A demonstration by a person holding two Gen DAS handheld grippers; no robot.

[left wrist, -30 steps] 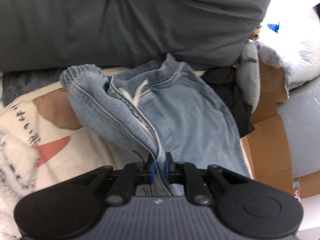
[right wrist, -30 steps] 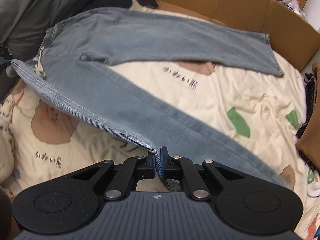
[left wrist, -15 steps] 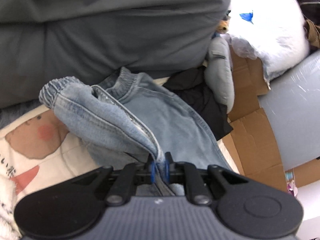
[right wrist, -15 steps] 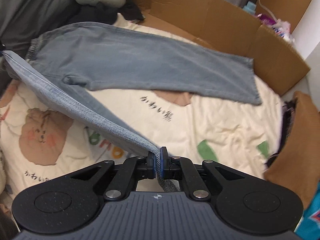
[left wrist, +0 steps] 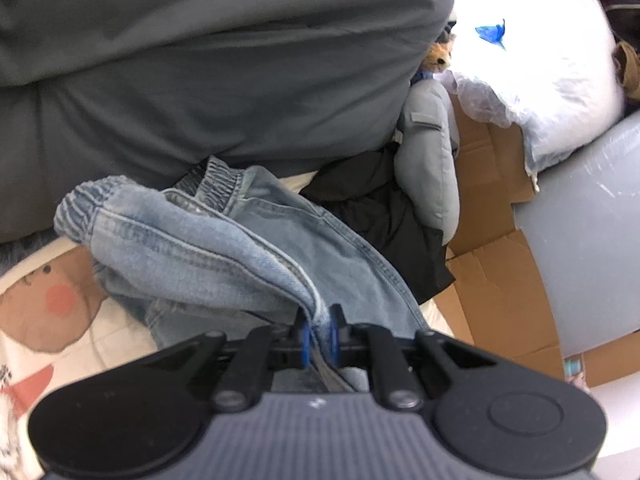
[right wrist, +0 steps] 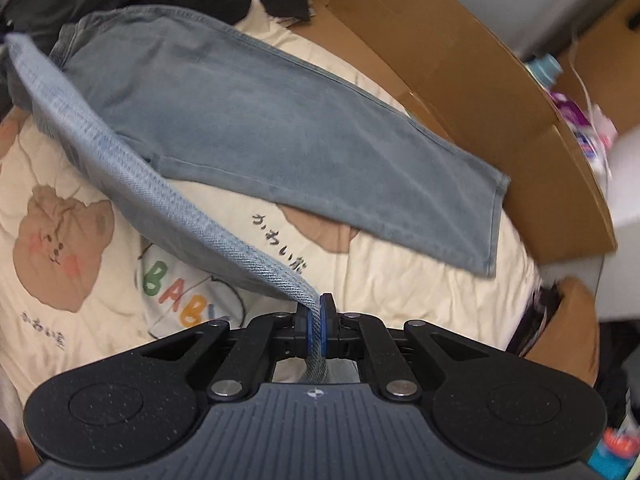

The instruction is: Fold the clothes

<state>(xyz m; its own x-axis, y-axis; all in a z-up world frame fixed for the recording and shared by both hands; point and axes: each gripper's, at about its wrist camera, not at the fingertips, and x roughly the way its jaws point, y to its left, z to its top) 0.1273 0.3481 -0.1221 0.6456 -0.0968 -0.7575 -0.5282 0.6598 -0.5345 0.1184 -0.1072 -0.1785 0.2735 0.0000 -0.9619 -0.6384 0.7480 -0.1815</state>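
Jeans (right wrist: 280, 120): gripped hem hidden between right gripper (right wrist: 318, 330) fingers (right wrist: 329, 326).

The jeans (right wrist: 280, 120) ahead of the right tongs (right wrist: 318, 330) are light, faded denim with a coarse twill weave and stitched seams. Under them lies a soft, matt cream blanket (right wrist: 420, 280) with printed bears, edged by rough brown cardboard (right wrist: 480, 92). Both tongs are matt black plastic with blue pads (left wrist: 306, 338) and small metal rivets.

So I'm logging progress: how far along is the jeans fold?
Done: one leg of the light blue denim jeans lies flat on the cream printed blanket. In hand: left tongs and right tongs hold the other leg lifted. Left: laying it across, further folds.
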